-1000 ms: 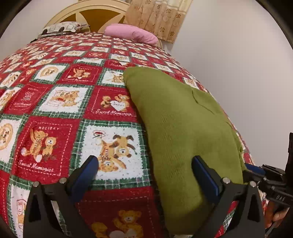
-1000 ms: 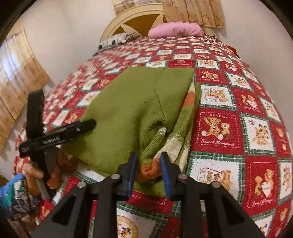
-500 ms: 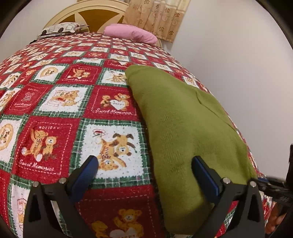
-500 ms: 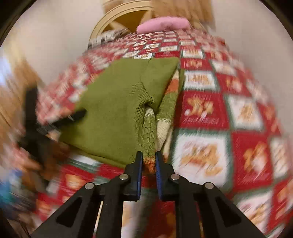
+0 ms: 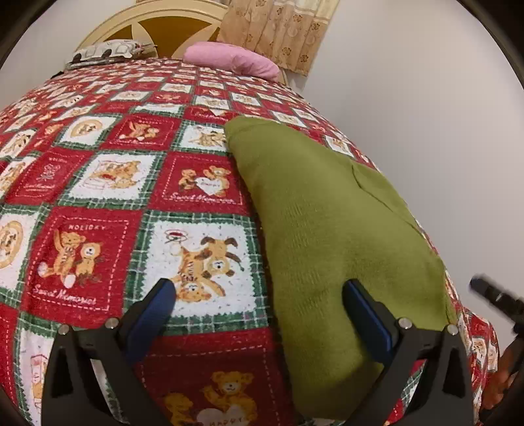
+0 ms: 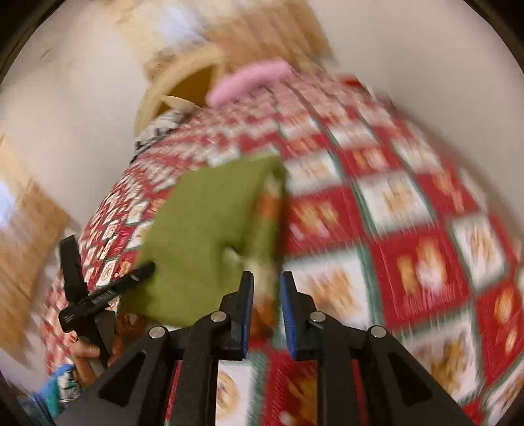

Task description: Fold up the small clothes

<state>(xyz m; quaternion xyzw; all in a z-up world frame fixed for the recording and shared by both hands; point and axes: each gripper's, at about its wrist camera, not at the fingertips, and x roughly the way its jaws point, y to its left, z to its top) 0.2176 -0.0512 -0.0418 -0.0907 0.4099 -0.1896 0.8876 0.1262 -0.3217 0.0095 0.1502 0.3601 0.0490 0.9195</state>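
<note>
A small green knitted sweater lies on the teddy-bear quilt near the bed's right edge. My left gripper stays open and wide, its right finger over the sweater's near hem, its left finger over bare quilt. The right wrist view is blurred by motion. There my right gripper hovers over the sweater's near corner. Its jaws are narrow and opening, and the striped sleeve's cuff fills the gap between the pads. My left gripper shows at the left there, held by a hand.
A pink pillow and a patterned pillow lie at the yellow headboard. A curtain hangs behind. The white wall runs close along the bed's right side. A blurred black part of the other tool shows at the right edge.
My right gripper closed on the striped cuff, then rose, rolled and swung sideways with it, its jaws now slightly wider. The left gripper stayed still.
</note>
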